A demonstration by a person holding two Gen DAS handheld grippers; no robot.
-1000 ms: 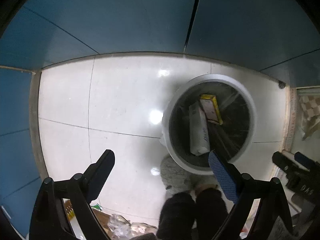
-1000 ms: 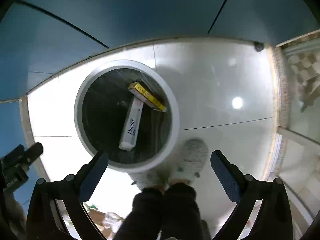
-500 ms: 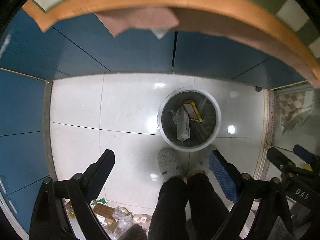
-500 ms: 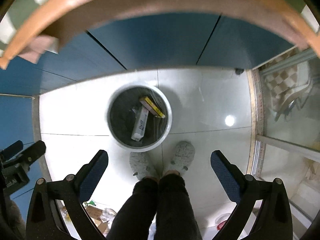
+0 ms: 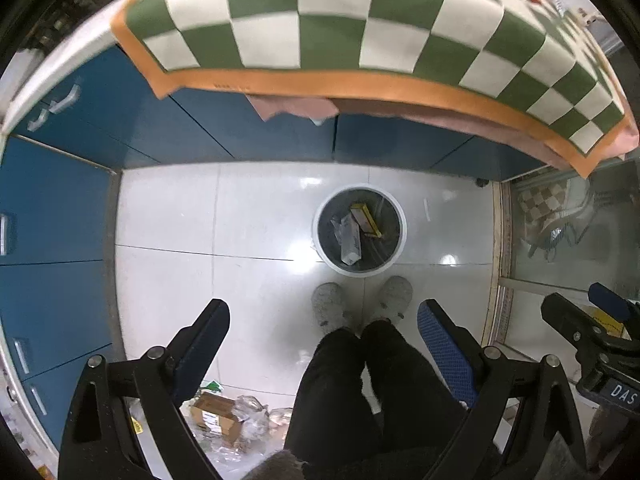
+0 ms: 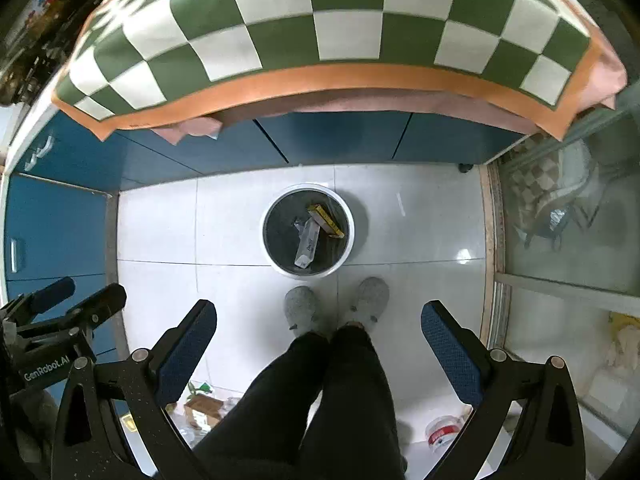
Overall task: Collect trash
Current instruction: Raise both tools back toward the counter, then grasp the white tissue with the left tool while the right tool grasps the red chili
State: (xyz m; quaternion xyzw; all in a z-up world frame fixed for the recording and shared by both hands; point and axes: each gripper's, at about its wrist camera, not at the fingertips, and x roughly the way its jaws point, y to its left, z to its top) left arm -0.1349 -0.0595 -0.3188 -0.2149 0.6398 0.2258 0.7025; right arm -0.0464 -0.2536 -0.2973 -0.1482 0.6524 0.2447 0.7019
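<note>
A round white-rimmed trash bin point(image 5: 402, 227) stands on the white tiled floor below me; it also shows in the right wrist view point(image 6: 351, 227). Inside lie a white carton point(image 5: 351, 240) point(image 6: 307, 244), a yellow box point(image 5: 365, 219) point(image 6: 326, 221) and a clear wrapper point(image 5: 338, 225). My left gripper point(image 5: 323, 334) is open and empty, high above the floor. My right gripper point(image 6: 319, 334) is open and empty too, level with it. The right gripper shows at the right edge of the left wrist view point(image 5: 588, 320).
A green-and-white checkered cloth with an orange border point(image 5: 340, 20) point(image 6: 320, 20) covers the table ahead. Blue cabinets point(image 5: 52, 200) stand beneath and to the left. The person's legs and grey slippers point(image 6: 336, 308) stand by the bin. Loose boxes and wrappers point(image 5: 228, 412) lie on the floor behind.
Both grippers have risen well away from the bin, from just above it to table height. The bin looks much smaller, and the checkered tabletop has come into view.
</note>
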